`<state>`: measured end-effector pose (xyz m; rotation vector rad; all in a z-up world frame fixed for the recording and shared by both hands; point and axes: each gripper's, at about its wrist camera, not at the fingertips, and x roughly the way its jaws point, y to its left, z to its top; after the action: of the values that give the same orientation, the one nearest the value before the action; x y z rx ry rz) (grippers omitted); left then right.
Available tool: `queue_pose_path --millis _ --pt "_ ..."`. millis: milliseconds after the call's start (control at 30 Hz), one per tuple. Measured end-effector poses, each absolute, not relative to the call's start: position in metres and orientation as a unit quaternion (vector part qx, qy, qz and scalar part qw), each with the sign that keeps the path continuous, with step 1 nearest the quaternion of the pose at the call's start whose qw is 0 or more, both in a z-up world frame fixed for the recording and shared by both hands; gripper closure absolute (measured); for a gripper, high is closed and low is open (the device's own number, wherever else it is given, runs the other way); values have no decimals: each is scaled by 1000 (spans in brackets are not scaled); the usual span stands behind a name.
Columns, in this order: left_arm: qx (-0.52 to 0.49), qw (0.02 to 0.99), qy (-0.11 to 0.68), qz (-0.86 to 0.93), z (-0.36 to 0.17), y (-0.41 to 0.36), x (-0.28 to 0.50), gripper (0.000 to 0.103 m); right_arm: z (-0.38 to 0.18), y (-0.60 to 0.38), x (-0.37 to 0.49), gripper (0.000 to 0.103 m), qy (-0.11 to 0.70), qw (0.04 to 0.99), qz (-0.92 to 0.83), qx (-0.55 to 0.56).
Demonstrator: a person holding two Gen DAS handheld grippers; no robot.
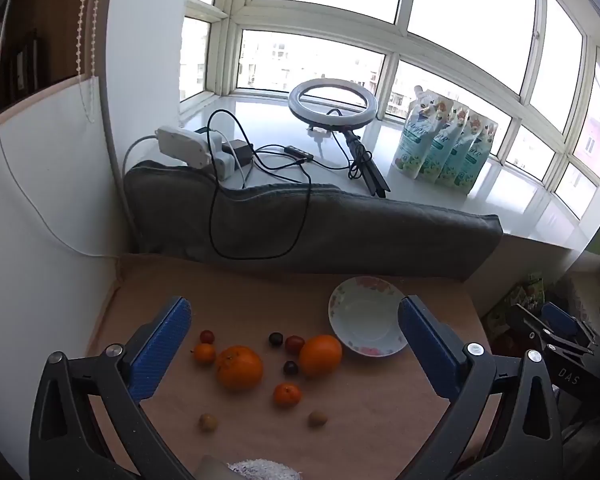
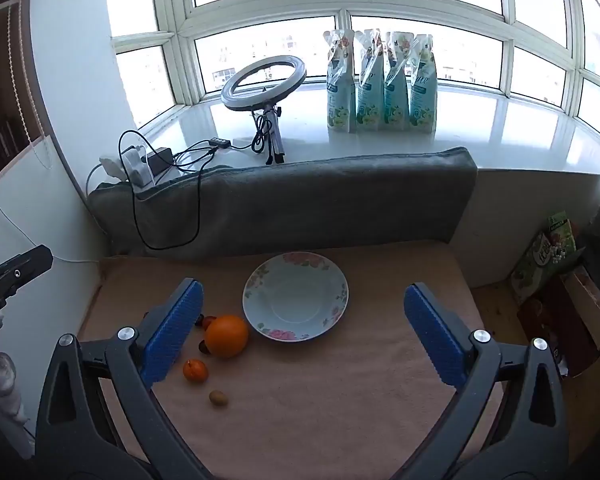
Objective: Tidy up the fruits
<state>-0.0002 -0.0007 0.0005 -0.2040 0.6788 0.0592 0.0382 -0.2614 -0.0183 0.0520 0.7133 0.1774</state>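
fruits (image 1: 268, 364) orange, red, dark, loose beside floral plate (image 1: 366, 316)

Setting: a home, likely a flat's bay-window corner; wide white-framed window (image 2: 340, 0) over a broad sill (image 2: 500, 136); ring light (image 2: 264, 86), refill pouches (image 2: 382, 84), power strip (image 1: 184, 146); flowered plate (image 2: 296, 296) on cloth-covered worktop (image 2: 340, 400); grey cushion (image 2: 300, 204) behind.

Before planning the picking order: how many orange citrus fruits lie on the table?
4: two large round oranges mid-table, a small mandarin at far left, another small mandarin nearer the camera. None seems hidden.
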Motion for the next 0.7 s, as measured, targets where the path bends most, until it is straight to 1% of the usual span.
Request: queue_pose_path --millis 167,233,267,300,700 --pt "-82 942 324 22 0 -8 -8 1 -19 -264 37 1 352 933 69 40" --pt "-87 936 340 35 0 -12 -1 1 -19 -261 35 0 351 933 61 47" --pt "-85 936 339 35 1 -14 -1 1 -27 -261 35 0 346 935 73 30" --pt "-84 937 337 35 1 -12 -1 1 -23 -259 34 0 349 933 83 24" --pt "-83 938 335 28 4 -14 -2 1 -18 -264 34 1 352 932 82 29"
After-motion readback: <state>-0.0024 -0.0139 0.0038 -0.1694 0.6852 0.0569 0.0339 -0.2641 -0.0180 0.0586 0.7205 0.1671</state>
